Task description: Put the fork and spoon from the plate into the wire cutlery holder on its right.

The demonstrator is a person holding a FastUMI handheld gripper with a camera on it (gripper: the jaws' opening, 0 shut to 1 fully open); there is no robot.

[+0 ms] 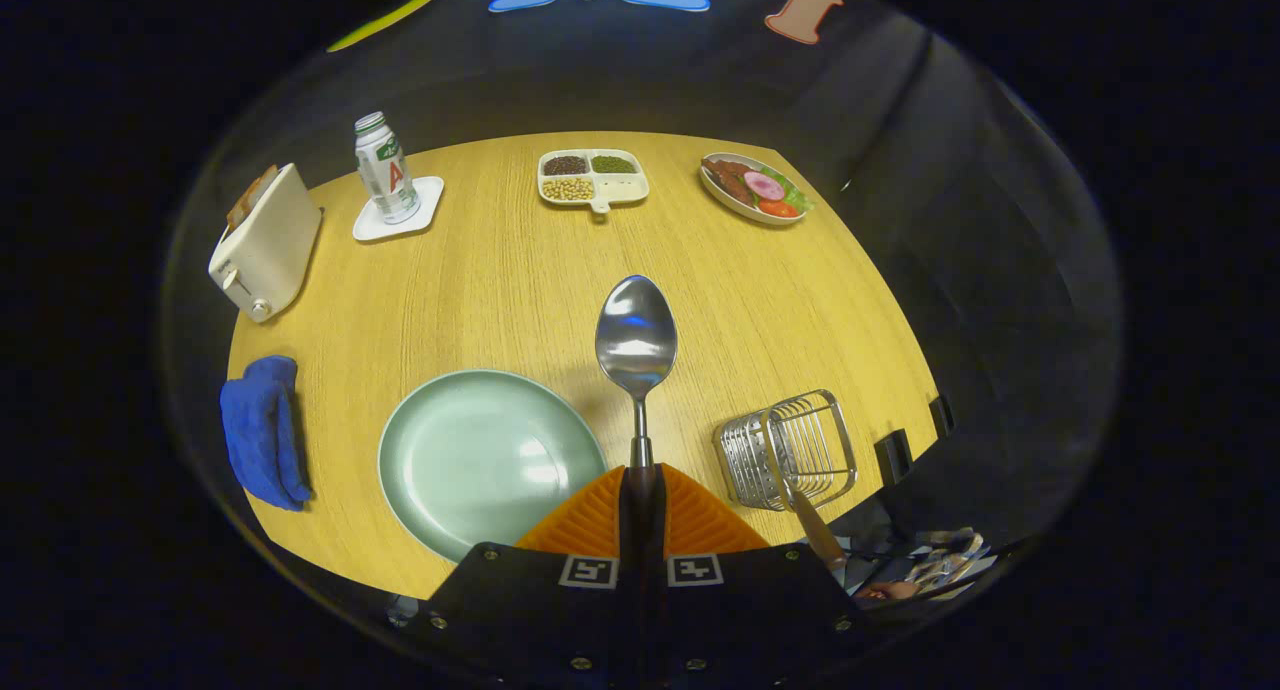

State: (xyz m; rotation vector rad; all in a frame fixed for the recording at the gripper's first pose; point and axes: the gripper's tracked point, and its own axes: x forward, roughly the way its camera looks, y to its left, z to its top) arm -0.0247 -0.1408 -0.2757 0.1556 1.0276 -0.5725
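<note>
My gripper point(640, 475) is shut on the dark handle of the spoon, both fingers pressed together around it. The spoon point(636, 342) points straight ahead, its shiny bowl held high above the wooden table. Below and left of the fingers lies the pale green plate point(470, 460), bare. Right of the fingers stands the wire cutlery holder point(795, 448), with the fork point(808, 515) inside it, the brown handle sticking out toward me.
A blue cloth point(262, 430) lies left of the plate. Further off stand a white toaster point(265, 242), a bottle point(385, 167) on a white coaster, a divided dish of beans point(592, 178) and a plate of food point(755, 188). The table edge point(900, 310) runs behind the holder.
</note>
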